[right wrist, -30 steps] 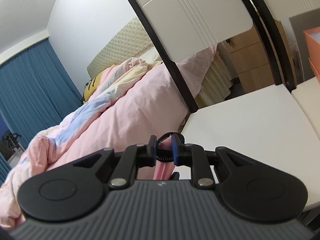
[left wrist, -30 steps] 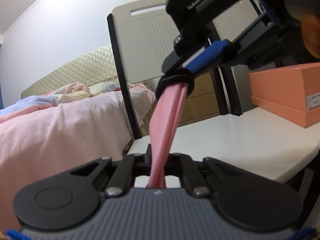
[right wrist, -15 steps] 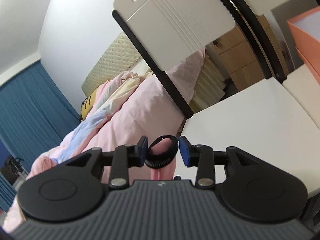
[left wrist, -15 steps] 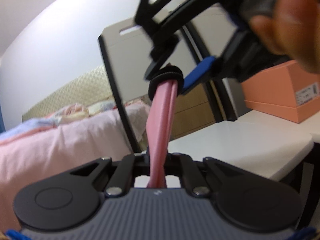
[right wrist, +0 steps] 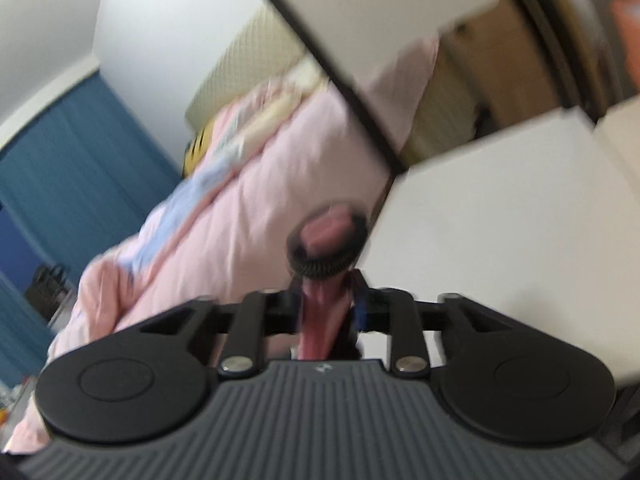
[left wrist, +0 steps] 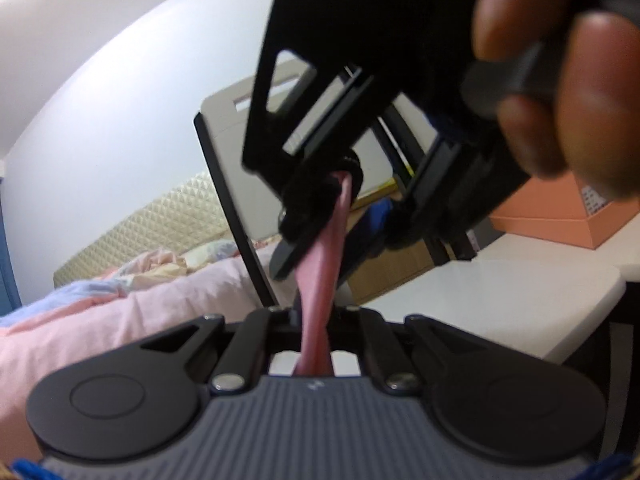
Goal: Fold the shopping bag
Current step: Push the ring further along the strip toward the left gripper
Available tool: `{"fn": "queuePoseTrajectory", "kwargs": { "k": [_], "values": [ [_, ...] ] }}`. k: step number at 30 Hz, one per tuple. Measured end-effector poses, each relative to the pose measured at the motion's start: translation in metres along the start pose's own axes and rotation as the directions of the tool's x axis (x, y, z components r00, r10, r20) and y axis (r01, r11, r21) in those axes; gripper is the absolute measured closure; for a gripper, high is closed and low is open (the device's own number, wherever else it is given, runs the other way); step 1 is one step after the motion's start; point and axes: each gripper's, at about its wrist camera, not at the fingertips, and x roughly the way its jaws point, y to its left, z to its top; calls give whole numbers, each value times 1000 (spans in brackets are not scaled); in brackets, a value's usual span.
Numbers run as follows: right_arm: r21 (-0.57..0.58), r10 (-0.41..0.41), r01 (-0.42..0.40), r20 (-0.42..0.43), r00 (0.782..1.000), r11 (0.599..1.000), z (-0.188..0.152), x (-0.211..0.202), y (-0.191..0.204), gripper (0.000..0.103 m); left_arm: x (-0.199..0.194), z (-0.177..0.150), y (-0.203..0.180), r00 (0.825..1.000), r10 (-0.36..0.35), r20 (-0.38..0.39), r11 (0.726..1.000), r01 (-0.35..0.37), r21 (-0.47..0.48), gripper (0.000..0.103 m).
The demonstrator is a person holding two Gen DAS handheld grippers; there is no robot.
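The pink shopping bag [left wrist: 320, 264] is bunched into a narrow strip held in the air. My left gripper [left wrist: 314, 314] is shut on its lower end. A black coiled band [left wrist: 344, 172] circles the upper end. In the right wrist view, blurred by motion, the band [right wrist: 328, 246] and the pink tip [right wrist: 324, 230] stand past my right gripper [right wrist: 324, 308], whose jaws sit close around the strip below the band. In the left wrist view the right gripper [left wrist: 360, 216] looms above, with the person's fingers on it.
A white chair [left wrist: 480, 300] stands behind, its backrest [right wrist: 360, 8] up high. An orange box [left wrist: 560, 216] lies on a white surface at the right. A bed with pink bedding [right wrist: 240, 200] is at the left, with blue curtains [right wrist: 60, 180] beyond.
The right gripper let go of the black band, slid down the strip past the band and closed in on the pink strip below it. It came closer to the left camera.
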Motion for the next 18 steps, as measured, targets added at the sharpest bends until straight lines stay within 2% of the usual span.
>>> {"fn": "queuePoseTrajectory", "kwargs": {
  "k": [3, 7, 10, 12, 15, 18],
  "values": [
    [4, 16, -16, 13, 1000, 1000, 2, -1, 0, 77, 3, 0, 5, 1000, 10, -17, 999, -11, -30, 96],
    [31, 61, -64, 85, 995, 997, 8, -15, -2, 73, 5, -2, 8, 999, 26, -36, 999, -27, -36, 94],
    [6, 83, -85, 144, 986, 996, 10, -28, 1, 71, 1, -2, 7, 999, 30, -26, 999, -31, -34, 93],
    [-7, 86, -87, 186, 979, 996, 11, -37, 2, 71, 0, -2, 6, 999, 27, -30, 999, -27, -29, 93],
    [-12, 49, -47, 250, 967, 999, 15, -46, 0, 71, -1, -1, -1, 1000, 20, -16, 1000, -20, 3, 93],
    [-6, 58, -58, 257, 965, 998, 18, -49, -3, 71, -6, 1, -8, 1000, 14, 19, 999, -15, 35, 93]
  ]
}}
